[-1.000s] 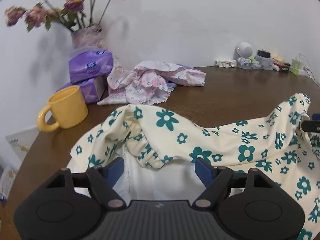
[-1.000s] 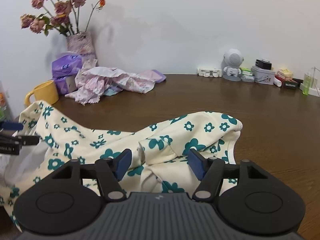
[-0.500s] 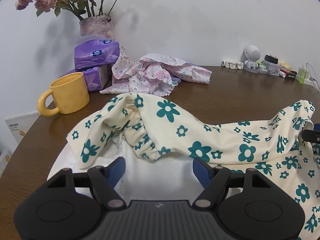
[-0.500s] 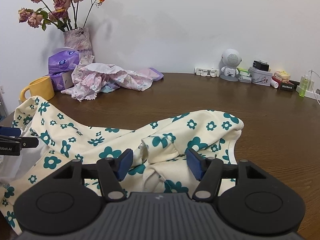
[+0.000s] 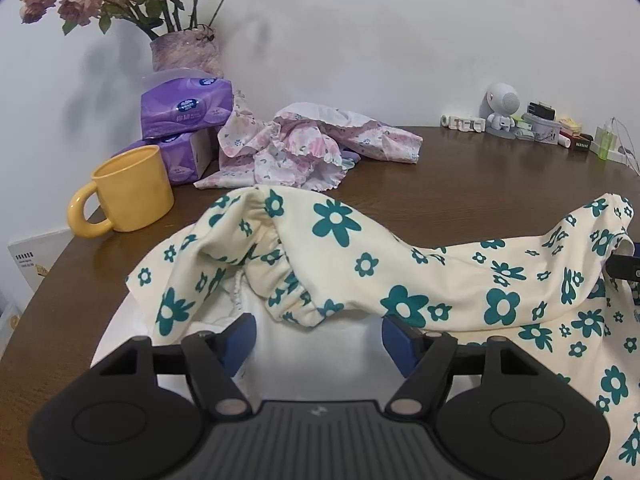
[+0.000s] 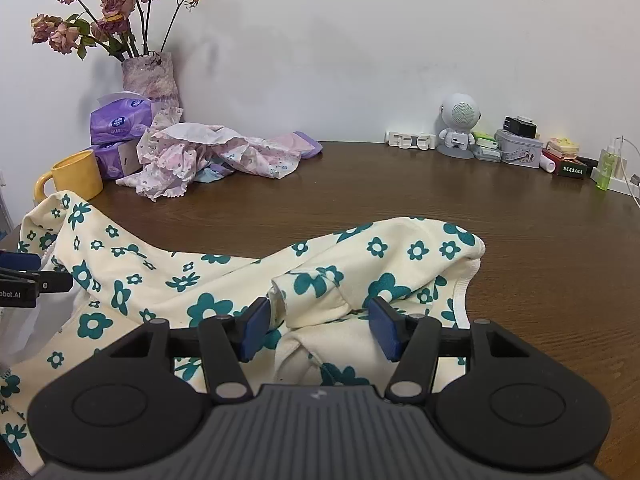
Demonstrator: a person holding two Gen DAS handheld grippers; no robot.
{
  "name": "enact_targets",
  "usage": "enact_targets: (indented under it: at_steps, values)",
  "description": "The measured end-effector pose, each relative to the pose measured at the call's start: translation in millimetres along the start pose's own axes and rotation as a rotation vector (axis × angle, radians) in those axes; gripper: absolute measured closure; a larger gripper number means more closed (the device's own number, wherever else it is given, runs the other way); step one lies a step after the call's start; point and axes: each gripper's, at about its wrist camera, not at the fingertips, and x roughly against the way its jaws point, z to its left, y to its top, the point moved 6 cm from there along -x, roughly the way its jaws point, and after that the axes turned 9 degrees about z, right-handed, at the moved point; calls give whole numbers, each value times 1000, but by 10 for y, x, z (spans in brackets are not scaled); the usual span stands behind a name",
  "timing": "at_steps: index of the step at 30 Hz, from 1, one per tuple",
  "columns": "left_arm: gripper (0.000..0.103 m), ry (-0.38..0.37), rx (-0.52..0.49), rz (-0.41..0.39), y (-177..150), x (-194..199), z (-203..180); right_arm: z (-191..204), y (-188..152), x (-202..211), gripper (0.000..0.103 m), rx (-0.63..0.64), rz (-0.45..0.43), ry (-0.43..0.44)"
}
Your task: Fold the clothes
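A round, dark wood-grain desk (image 6: 400,208) carries a cream cotton garment (image 5: 400,264) printed with teal flowers, rumpled, its long axis running side to side across the near edge. The left claw (image 5: 318,338) is closing around its gathered elastic hem; the right claw (image 6: 318,330) is closing around a bunched fold.

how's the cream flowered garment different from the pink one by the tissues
The cream garment has bold teal flowers; the pink garment has tiny pale ones. The cream one sprawls near both grippers; the pink one is bunched far back by the tissue packs. Both lie unfolded on the table.
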Motion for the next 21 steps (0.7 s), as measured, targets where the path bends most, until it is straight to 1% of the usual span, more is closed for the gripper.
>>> enact_targets:
  at_steps: [4, 6, 7, 8, 9, 10, 11, 12, 13, 14, 15, 17, 21]
  values:
    - [36, 11, -24, 1, 42, -44, 4, 13, 8, -30, 48, 8, 1, -3]
    - [43, 24, -51, -2, 74, -54, 3, 10, 20, -38, 51, 8, -2, -7]
    - [44, 27, -64, -3, 89, -62, 1, 9, 29, -41, 53, 11, -3, -8]
    - [48, 25, -77, 0, 103, -79, 2, 8, 38, -43, 56, 14, -4, -8]
    - [56, 24, -90, 2, 118, -95, 3, 5, 49, -48, 58, 16, -5, -8]
    - [62, 22, -103, 4, 132, -112, 4, 0, 62, -54, 64, 16, -6, -8]
    - [77, 20, -113, 8, 145, -131, 7, -6, 75, -60, 69, 17, -7, -8]
    - [88, 12, -115, 13, 150, -150, 16, -13, 84, -65, 71, 16, -8, -7]
    - [90, -1, -116, 13, 155, -156, 21, -22, 88, -69, 76, 14, -9, -5]
    - [91, -15, -113, 11, 159, -151, 25, -29, 89, -72, 86, 12, -10, -2]
    - [93, -27, -111, 7, 165, -142, 30, -38, 90, -75, 90, 9, -10, 2]
    - [93, -47, -105, -4, 186, -107, 39, -55, 109, -59, 99, 6, -14, 17]
    - [93, -83, -86, -18, 269, -19, 77, -81, 202, 19, 101, 10, -38, 38]
